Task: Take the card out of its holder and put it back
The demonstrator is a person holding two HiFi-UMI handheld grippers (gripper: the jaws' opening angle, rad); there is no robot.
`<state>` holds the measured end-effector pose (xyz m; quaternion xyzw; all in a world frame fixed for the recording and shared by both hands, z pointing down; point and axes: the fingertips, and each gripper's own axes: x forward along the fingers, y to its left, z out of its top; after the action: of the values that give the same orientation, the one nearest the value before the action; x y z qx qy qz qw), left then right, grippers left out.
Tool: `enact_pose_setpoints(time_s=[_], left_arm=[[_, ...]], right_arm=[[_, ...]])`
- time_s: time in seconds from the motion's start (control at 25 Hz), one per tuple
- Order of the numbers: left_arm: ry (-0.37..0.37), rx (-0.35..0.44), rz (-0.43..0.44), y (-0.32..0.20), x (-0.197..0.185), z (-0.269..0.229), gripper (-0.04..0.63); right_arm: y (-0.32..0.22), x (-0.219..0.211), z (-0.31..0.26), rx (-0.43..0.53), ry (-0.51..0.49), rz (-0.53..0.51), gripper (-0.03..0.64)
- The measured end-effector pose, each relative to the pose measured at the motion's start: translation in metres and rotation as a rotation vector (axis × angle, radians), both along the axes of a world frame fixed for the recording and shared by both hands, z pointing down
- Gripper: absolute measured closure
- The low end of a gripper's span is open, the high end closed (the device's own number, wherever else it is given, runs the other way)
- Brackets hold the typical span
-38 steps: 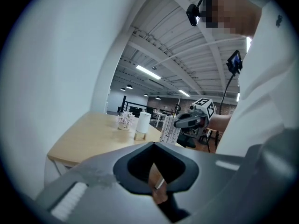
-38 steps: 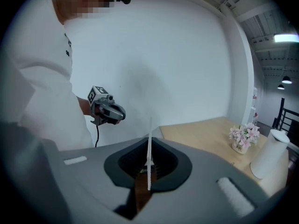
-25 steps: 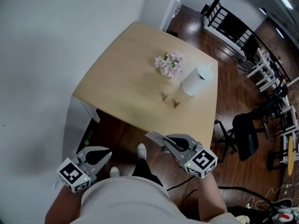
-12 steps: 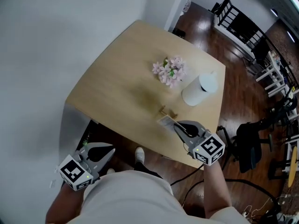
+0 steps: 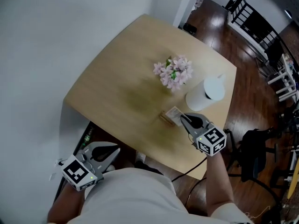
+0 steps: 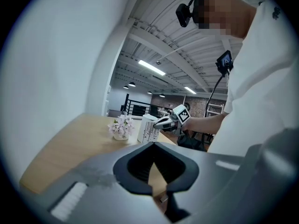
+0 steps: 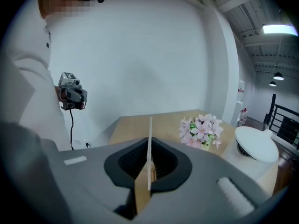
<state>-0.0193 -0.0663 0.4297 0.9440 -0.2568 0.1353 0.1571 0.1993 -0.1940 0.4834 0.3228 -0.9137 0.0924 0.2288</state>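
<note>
- My right gripper (image 5: 182,117) is over the near right part of the table (image 5: 117,83), its jaws closed tight on the card (image 5: 174,112).
- In the right gripper view the card stands edge-on and upright between the jaws, its top sticking out past the tips.
- The small wooden holder (image 5: 165,119) lies on the table just left of the card. From the head view I cannot tell whether the card's lower edge touches the holder or hangs just above it.
- A white canister (image 5: 205,94) stands close beside my right gripper, on its far right side, near the table's right edge.
- A small pot of pink flowers (image 5: 174,72) sits beyond the holder, toward the middle of the table and just left of the canister.
- My left gripper (image 5: 114,150) hangs off the table's near edge, down by my body and well apart from the card. Its jaws are closed with nothing between them.
- In the left gripper view the flowers and canister line up along the table, with my right gripper reaching in beside the canister.
- A black chair (image 5: 254,146) stands on the dark wood floor (image 5: 243,78) to the right of the table, and a white wall (image 5: 56,41) runs along the table's left side.
</note>
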Motion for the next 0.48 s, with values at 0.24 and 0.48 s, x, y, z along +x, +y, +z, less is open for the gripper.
enact_pose_setpoints(time_s=[0.24, 0.48], left_arm=[[-0.024, -0.017, -0.042, -0.009, 0.011, 0.002, 0.594], [-0.032, -0.032, -0.067, -0.012, 0.019, 0.003, 0.594]], right_arm=[[-0.02, 0.004, 0.029, -0.036, 0.0, -0.036, 0.597], [-0.03, 0.009, 0.043, -0.053, -0.01, -0.045, 0.597]])
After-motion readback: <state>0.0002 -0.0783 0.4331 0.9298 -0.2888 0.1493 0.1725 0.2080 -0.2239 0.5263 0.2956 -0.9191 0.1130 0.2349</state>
